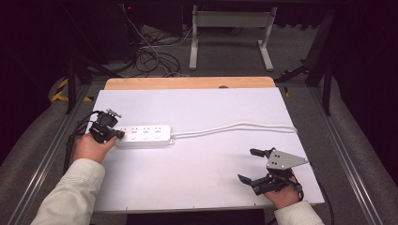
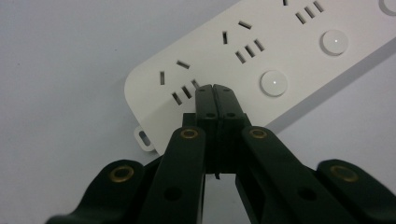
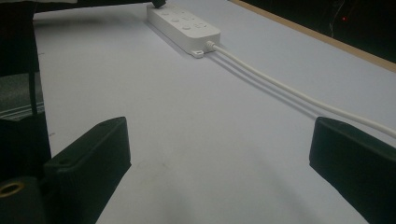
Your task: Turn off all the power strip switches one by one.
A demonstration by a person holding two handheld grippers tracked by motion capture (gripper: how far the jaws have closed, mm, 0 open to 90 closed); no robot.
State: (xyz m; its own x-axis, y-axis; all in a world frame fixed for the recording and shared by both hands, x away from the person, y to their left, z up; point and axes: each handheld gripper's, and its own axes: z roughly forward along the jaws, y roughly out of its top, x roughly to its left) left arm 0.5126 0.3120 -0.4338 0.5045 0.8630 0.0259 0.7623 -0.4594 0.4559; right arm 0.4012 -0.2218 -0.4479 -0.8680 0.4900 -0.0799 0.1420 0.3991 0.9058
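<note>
Pressing step: left tongs [image 2: 214,88] have their jaws brought fully together with nothing between them, and the joined tip sits on the top face of the white power strip [image 1: 144,135], at its end socket
Left tongs, from above: they [image 1: 114,134] meet the strip's left end, with the person's hand [image 1: 90,146] behind them
Contact point: the tip rests just beside the three slots of the end socket and to the left of the nearest round switch button [image 2: 274,82]; whether it bears down or merely touches I cannot tell
Power strip, place: it lies flat on the left half of the white bench [image 1: 206,178], long side across, with its white cable [image 1: 234,127] running off to the right edge
Right tongs: they [image 1: 248,165] stand wide apart, hold nothing, and rest near the front right corner of the bench, well apart from the strip
Right tongs' own camera: the strip [image 3: 184,25] lies far off, the cable [image 3: 285,88] trails toward the right jaw, and bare bench lies between the jaws
Step judged: the left hand is poking at or steadying the strip's end, probably aiming for a switch button
Next move calls for: a small shift of the joined tip to the right onto the button, then a straight push down, while the strip may slide on the smooth bench unless the free tongs brace it
</note>
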